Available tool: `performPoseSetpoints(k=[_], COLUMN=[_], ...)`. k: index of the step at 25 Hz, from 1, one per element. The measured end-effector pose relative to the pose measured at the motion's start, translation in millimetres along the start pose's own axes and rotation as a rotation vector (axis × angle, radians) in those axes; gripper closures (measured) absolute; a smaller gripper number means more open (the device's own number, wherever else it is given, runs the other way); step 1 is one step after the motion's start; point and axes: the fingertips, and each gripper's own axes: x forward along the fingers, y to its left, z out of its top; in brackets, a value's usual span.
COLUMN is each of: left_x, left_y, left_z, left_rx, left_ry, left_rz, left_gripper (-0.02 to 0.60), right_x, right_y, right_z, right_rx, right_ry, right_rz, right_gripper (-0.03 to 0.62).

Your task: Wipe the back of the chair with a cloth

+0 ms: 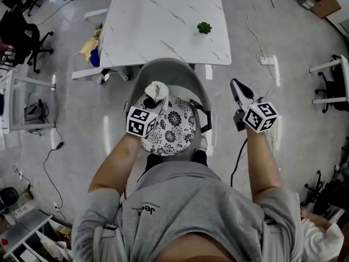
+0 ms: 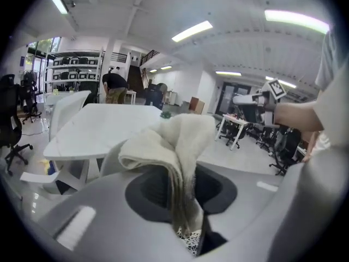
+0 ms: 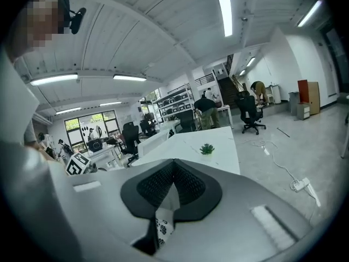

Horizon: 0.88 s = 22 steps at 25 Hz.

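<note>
In the head view a grey shell chair stands below me. Its curved back (image 1: pixel 166 72) is toward the table, and a black-and-white floral seat cushion (image 1: pixel 172 127) fills the seat. My left gripper (image 1: pixel 149 99) is over the cushion's left part, just inside the chair back, shut on a crumpled white cloth (image 1: pixel 157 90). In the left gripper view the cloth (image 2: pixel 180 135) bulges up between the shut jaws of that gripper (image 2: pixel 182 173). My right gripper (image 1: pixel 235 84) hovers to the right of the chair, apart from it. Its jaws (image 3: pixel 173 165) are shut with nothing in them.
A white marble table (image 1: pixel 163 21) with a small green plant (image 1: pixel 204 28) stands just beyond the chair back. A power strip and cable (image 1: pixel 267 60) lie on the floor to the right. Black office chairs (image 1: pixel 22 37) stand far left, and a yellow rag (image 1: pixel 90 48) lies under the table.
</note>
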Motion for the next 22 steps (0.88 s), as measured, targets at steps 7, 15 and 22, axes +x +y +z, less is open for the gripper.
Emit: performPoseSetpoints(k=[7,15,22], left_x=[-87.2,-162.3,-212.0], left_y=[-5.4,-13.3,-6.3], left_z=[79.2,148.3,186.0], left_rx=[0.007,0.033,0.025], left_ry=[-0.127,-0.254,-0.345], left_rz=[0.007,0.024,0.084], left_gripper=[0.437,0.437,0.437], right_x=[-6.1,-23.7,-34.9], right_y=[57.3,104.7,123.2], right_z=[67.3,112.3,130.9], right_rx=[-0.074,-0.196,-0.286], right_ry=[-0.04,-0.075,-0.111], right_rz=[0.062,0.126,0.158], right_gripper=[0.594,0.594,0.594])
